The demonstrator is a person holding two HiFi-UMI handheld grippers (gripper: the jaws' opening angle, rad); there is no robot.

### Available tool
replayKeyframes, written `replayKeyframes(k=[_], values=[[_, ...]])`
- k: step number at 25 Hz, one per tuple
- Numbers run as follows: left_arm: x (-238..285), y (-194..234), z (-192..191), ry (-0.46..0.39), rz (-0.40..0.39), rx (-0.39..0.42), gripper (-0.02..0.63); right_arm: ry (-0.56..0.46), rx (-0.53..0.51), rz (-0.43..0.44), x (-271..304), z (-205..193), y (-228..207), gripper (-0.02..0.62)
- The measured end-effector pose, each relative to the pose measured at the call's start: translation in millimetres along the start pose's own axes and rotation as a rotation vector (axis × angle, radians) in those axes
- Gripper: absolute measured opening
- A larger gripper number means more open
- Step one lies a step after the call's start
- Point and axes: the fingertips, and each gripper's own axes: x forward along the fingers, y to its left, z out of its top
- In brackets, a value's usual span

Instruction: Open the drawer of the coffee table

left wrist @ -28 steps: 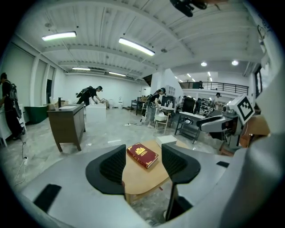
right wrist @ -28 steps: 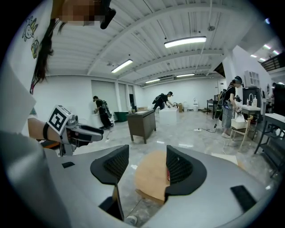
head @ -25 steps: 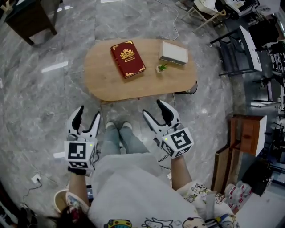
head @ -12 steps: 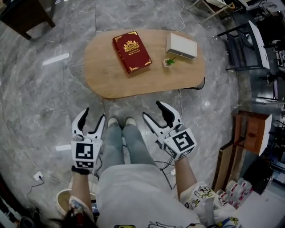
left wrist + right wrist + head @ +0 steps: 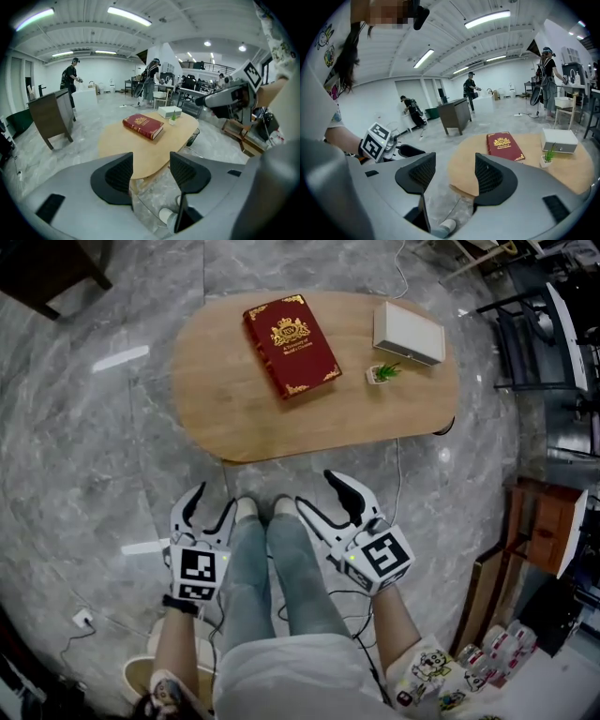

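The oval wooden coffee table (image 5: 225, 404) stands just ahead of the person's feet. On it lie a red book (image 5: 292, 343), a white box (image 5: 409, 332) and a small potted plant (image 5: 384, 373). No drawer shows in any view; the table top hides its underside. My left gripper (image 5: 211, 507) hangs open and empty short of the table's near edge. My right gripper (image 5: 319, 491) is open and empty too, beside the right leg. In the left gripper view the open gripper (image 5: 150, 171) frames the table (image 5: 136, 145). In the right gripper view the open gripper (image 5: 452, 176) points at the table's left end (image 5: 468, 161).
The person's legs and shoes (image 5: 258, 512) stand between the grippers. A dark cabinet (image 5: 52, 268) is at the far left. Black chair frames (image 5: 534, 334) and a wooden cabinet (image 5: 544, 521) stand to the right. Cables (image 5: 398, 470) lie on the marble floor. People stand in the background.
The table has come nearer and looms larger in the head view as the person stepped toward it. Both grippers stayed open and shifted slightly inward beside the legs.
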Motion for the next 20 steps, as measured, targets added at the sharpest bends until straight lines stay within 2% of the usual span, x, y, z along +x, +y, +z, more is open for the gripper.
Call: replayKeyframes(k=[7, 12, 20], values=[[61.3, 16.6, -62.8, 0.099, -0.023, 0.023, 0.225, 0.045, 0.014, 0.041, 36.9, -46.9, -4.3, 0.229], [96.0, 19.9, -106.8, 0.173, -0.053, 0.064, 0.225, 0.064, 0.024, 0.035, 45.3, -71.4, -3.9, 0.23], [138.4, 30.8, -154.4, 0.229, -0.059, 0.11, 0.225, 0.084, 0.036, 0.035, 57.6, -109.0, 1.5, 0.229]])
